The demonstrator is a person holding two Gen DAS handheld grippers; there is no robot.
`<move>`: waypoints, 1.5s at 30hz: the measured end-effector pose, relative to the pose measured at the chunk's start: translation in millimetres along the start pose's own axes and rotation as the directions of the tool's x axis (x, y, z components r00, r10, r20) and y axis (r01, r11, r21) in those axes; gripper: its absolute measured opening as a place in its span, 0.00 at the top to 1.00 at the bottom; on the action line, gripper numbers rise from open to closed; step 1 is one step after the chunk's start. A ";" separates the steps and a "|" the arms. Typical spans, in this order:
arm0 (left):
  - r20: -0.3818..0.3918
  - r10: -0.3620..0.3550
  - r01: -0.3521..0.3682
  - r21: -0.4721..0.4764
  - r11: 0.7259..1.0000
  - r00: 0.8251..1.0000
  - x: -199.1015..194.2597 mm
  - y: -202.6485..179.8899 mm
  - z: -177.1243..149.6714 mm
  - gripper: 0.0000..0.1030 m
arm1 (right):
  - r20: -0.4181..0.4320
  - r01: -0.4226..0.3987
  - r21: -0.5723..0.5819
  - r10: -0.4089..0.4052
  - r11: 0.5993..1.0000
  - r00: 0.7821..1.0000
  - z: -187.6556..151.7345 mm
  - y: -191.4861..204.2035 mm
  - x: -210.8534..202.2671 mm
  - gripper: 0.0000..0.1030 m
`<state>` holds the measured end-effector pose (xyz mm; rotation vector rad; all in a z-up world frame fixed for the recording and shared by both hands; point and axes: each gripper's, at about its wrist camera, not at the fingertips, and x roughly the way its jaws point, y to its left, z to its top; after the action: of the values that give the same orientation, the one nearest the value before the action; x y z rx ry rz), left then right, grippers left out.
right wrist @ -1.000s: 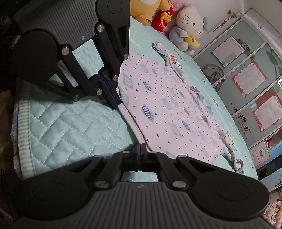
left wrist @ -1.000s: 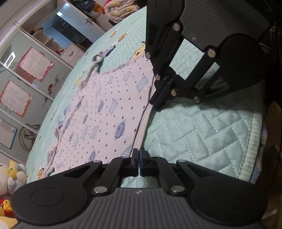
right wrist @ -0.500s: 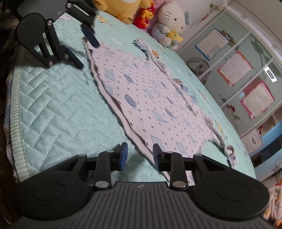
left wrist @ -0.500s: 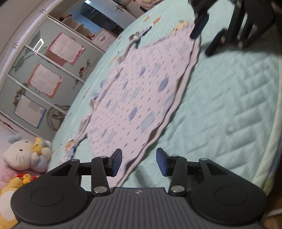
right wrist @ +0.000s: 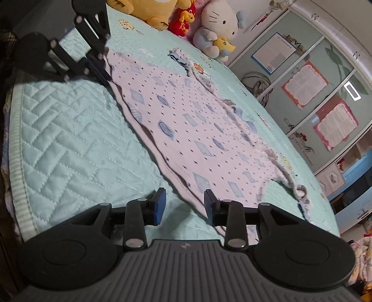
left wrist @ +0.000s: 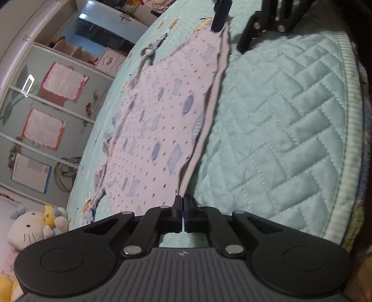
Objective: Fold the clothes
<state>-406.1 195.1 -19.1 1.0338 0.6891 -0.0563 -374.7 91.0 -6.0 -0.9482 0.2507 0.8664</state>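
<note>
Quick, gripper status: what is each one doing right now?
Left gripper: closed on the hem corner of the white blue-patterned cotton garment.
Right gripper: open, straddling the garment's hem edge, gripping nothing.

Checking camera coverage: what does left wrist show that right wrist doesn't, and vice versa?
Left wrist only: the left claw shut on the near hem of the patterned garment, and the bed's striped edge along its length.

Right wrist only: the right claw open, straddling the hem, plus the yellow plush and red plush.

Both: the garment spread on the teal quilt, the white cat plush, the cabinet posters.
</note>
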 end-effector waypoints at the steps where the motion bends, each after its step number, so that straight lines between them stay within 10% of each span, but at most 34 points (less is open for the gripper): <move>1: 0.001 0.015 -0.015 0.012 1.000 1.000 0.1 -1.3 -1.0 0.99 | -0.001 0.012 -0.014 -0.012 1.000 1.000 -1.3 -0.7 0.3 0.57; 6: 0.000 0.068 -0.068 0.063 0.996 0.998 2.7 -9.9 -2.2 0.92 | -0.028 0.025 -0.071 -0.027 0.997 0.999 -2.3 -12.8 4.9 0.35; 32: 0.011 0.109 -0.110 0.071 0.991 0.994 7.0 -14.6 -1.7 0.96 | -0.042 0.061 -0.111 -0.066 0.992 0.997 5.7 -16.8 31.9 0.34; 42: 0.022 0.089 -0.089 0.042 0.995 0.996 10.1 1.7 -0.7 0.79 | -0.044 0.043 -0.140 -0.049 0.989 0.998 9.6 -15.8 33.5 0.37; 45: 0.028 0.129 -0.130 0.033 0.991 0.991 17.4 9.6 -0.1 0.58 | -0.027 0.047 -0.154 -0.052 0.987 0.998 10.7 -11.3 34.2 0.38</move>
<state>-389.1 204.9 -21.3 1.1073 0.5982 0.0313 -345.9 114.6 -11.4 -1.1068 0.1881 0.8346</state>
